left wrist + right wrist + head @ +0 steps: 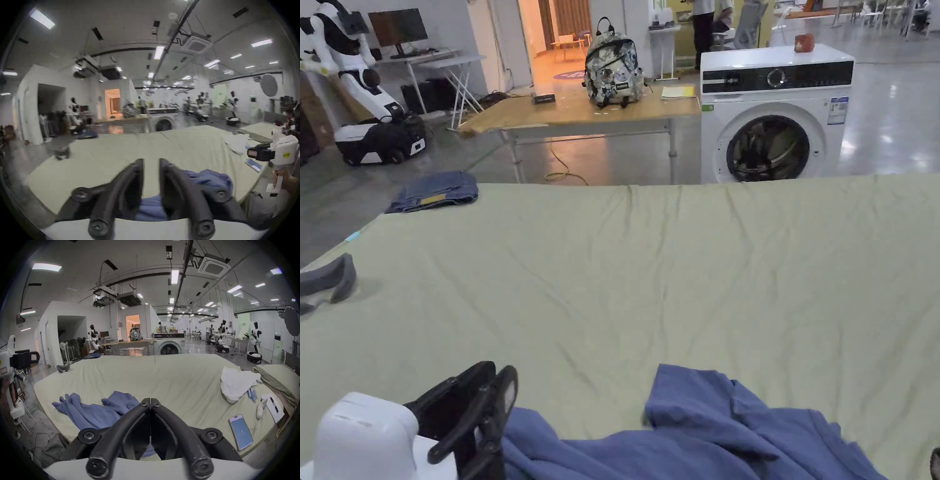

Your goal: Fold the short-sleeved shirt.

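Left tool [151, 162], jaws parted, hovers over crumpled blue shirt [97, 410].

Left gripper [151, 162]: I am holding it low at my left side, black jaws standing apart with a plain gap between the tips, nothing between them. In the head view it [487, 400] is sitting at the lower left corner, white housing nearest me.

Right gripper [150, 402]: I am holding it level, jaws pressed together tip to tip, nothing caught between them. In the left gripper view it [250, 153] is showing far off at the right edge, my hand [287, 180] wrapping the grip beneath it.
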The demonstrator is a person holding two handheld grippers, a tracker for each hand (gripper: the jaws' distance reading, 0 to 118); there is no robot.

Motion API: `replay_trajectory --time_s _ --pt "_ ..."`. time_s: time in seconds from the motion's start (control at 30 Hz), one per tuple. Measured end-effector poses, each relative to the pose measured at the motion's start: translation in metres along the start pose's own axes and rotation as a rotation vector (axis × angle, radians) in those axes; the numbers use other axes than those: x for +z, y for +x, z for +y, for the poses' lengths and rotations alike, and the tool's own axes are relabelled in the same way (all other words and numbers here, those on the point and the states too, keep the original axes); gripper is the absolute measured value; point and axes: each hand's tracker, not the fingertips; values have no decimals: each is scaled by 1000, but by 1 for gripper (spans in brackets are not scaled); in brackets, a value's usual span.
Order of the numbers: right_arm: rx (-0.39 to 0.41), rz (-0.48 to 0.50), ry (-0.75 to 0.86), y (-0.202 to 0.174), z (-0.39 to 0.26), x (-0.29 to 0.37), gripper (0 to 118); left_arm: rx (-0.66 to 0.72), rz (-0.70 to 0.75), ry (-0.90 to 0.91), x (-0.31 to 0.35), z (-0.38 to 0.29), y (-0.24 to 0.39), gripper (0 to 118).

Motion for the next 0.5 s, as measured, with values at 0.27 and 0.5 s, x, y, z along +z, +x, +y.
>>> replay_trajectory --time_s 0.27,0.5 --pt "26 26 30 -29 13 -5 0 -18 85 -16 17 0 -17 0" --pt "11 23 -7 -27 8 -6 0 86 -17 -237 -52 -6 -57 0"
